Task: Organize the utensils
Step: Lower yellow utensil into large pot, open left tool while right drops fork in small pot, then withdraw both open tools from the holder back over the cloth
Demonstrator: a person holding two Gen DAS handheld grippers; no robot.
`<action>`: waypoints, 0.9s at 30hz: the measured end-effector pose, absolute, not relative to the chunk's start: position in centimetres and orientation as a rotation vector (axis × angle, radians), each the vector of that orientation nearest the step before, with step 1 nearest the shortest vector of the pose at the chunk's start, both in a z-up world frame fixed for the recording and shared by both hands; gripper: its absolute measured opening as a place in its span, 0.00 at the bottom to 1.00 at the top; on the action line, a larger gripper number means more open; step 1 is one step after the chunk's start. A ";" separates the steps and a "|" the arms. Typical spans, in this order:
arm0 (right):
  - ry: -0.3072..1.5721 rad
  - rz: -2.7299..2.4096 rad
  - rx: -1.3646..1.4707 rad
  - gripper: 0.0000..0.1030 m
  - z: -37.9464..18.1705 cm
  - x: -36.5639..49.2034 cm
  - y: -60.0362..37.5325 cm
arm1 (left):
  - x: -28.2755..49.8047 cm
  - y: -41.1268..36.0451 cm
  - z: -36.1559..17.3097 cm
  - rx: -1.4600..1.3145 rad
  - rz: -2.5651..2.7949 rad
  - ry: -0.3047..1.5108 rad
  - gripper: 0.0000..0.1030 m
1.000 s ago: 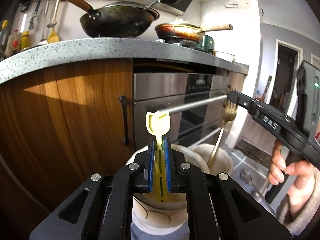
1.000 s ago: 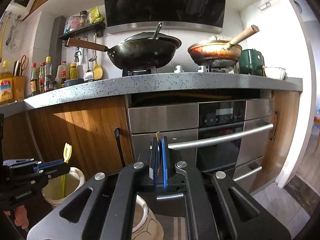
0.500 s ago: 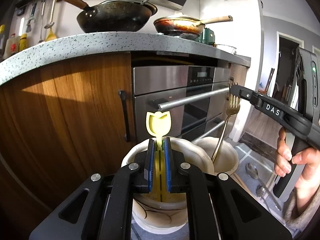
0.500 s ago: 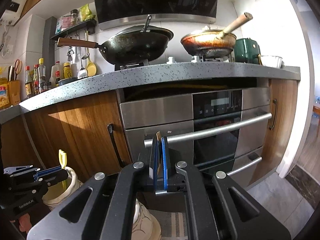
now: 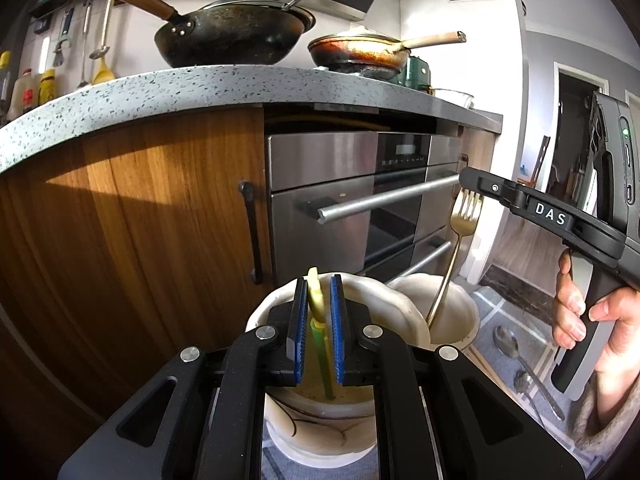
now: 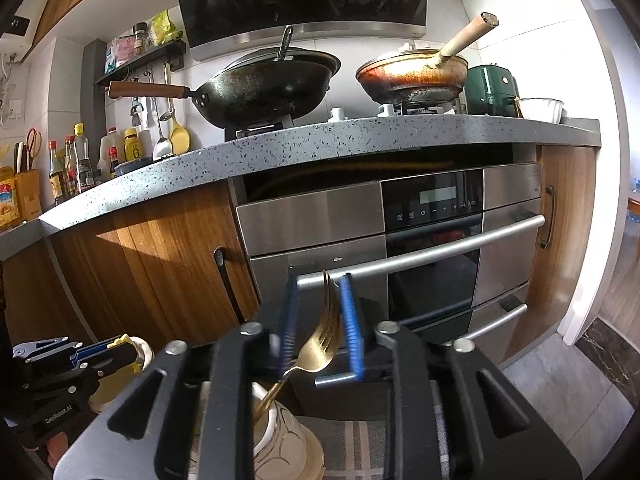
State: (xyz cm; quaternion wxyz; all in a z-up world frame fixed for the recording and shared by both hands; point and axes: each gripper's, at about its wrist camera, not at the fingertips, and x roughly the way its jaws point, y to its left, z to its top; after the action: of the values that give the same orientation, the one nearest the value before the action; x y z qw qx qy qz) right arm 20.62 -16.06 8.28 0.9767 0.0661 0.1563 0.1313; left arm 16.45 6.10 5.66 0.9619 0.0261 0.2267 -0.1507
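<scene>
My left gripper (image 5: 318, 312) is open over a cream ceramic pot (image 5: 280, 308). A yellow-green plastic utensil (image 5: 318, 320) stands loose between the blue pads, its lower end in the pot. My right gripper (image 6: 320, 320) is open. A gold fork (image 6: 320, 344) leans loose between its pads, handle down in a second cream pot (image 6: 280, 432). In the left wrist view the fork (image 5: 464, 216) leans in that pot (image 5: 452, 304), just under the right gripper (image 5: 472, 184). The left gripper (image 6: 96, 352) shows at the lower left of the right wrist view.
Both pots stand on the floor in front of wooden cabinets (image 5: 160, 220) and a steel oven (image 5: 360, 200) with a bar handle. Two spoons (image 5: 512, 344) lie on a mat at the right. A wok (image 5: 232, 36) and a pan (image 5: 360, 52) sit on the counter above.
Both grippers have opened. The yellow-green utensil has dropped lower into its pot and turned edge-on. The fork has slipped from the right gripper's grip and tilted.
</scene>
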 end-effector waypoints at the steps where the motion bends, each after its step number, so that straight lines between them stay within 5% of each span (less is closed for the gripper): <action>1: 0.312 0.269 0.137 0.39 8.3 20.6 -16.1 | 16.5 6.1 5.7 0.051 -0.309 0.460 0.14; 4: 0.305 0.274 0.143 0.46 8.6 20.5 -16.3 | 16.4 6.0 5.7 0.043 -0.320 0.462 0.20; 9: 0.304 0.276 0.155 0.66 9.1 20.1 -16.6 | 15.8 5.6 6.3 0.063 -0.306 0.424 0.51; 16: 0.326 0.300 0.123 0.85 11.7 17.4 -16.9 | 14.5 6.1 8.1 0.059 -0.242 0.403 0.53; 18: 0.328 0.314 0.104 0.94 12.4 16.1 -17.0 | 13.6 6.4 8.9 0.046 -0.227 0.391 0.80; 27: 0.419 0.290 0.076 0.95 12.7 10.6 -20.2 | 8.0 6.8 11.3 0.061 -0.203 0.384 0.94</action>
State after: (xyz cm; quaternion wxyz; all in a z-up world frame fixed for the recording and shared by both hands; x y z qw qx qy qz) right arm 10.56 -20.19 12.68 0.9670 0.0376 0.2072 0.1433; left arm 8.03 6.76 11.29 0.9761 0.0305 0.1902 -0.1009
